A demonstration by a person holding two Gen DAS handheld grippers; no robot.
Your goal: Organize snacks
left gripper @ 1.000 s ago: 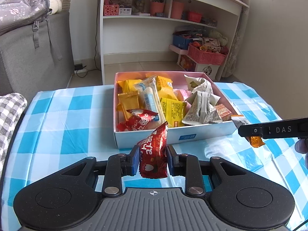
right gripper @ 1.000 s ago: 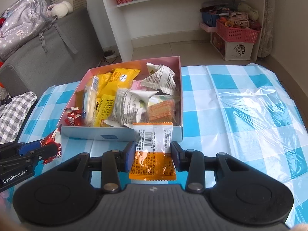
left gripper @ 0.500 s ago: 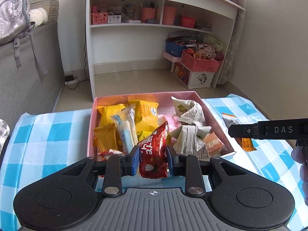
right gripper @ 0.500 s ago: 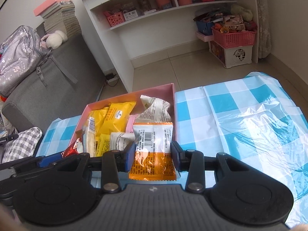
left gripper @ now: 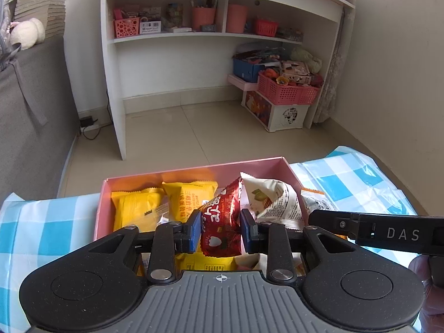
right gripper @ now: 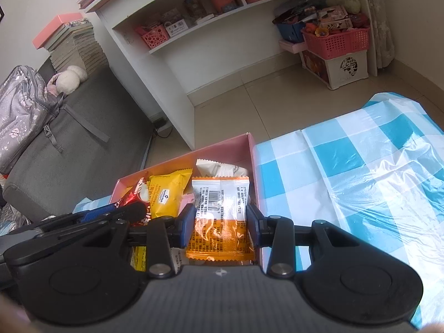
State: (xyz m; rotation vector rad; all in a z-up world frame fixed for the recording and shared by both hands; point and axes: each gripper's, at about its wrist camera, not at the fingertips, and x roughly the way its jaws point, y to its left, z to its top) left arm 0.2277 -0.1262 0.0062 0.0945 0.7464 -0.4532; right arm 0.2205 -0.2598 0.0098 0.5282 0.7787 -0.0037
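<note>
Two grippers hang over the pink box (left gripper: 191, 170): the left gripper (left gripper: 220, 229) pinches a red packet (left gripper: 220, 222), the right gripper (right gripper: 220, 223) an orange-and-white packet (right gripper: 220, 216).

Beyond the worktop's blue-and-white checked cloth (right gripper: 347, 166), a white shelf unit (left gripper: 177, 63) holds pink baskets (left gripper: 126, 27) and cups (left gripper: 204, 18), a red basket (left gripper: 287, 93) sits on a white box by the wall, and what looks like a grey backpack (right gripper: 20, 111) rests on a grey sofa (right gripper: 91, 138).
</note>
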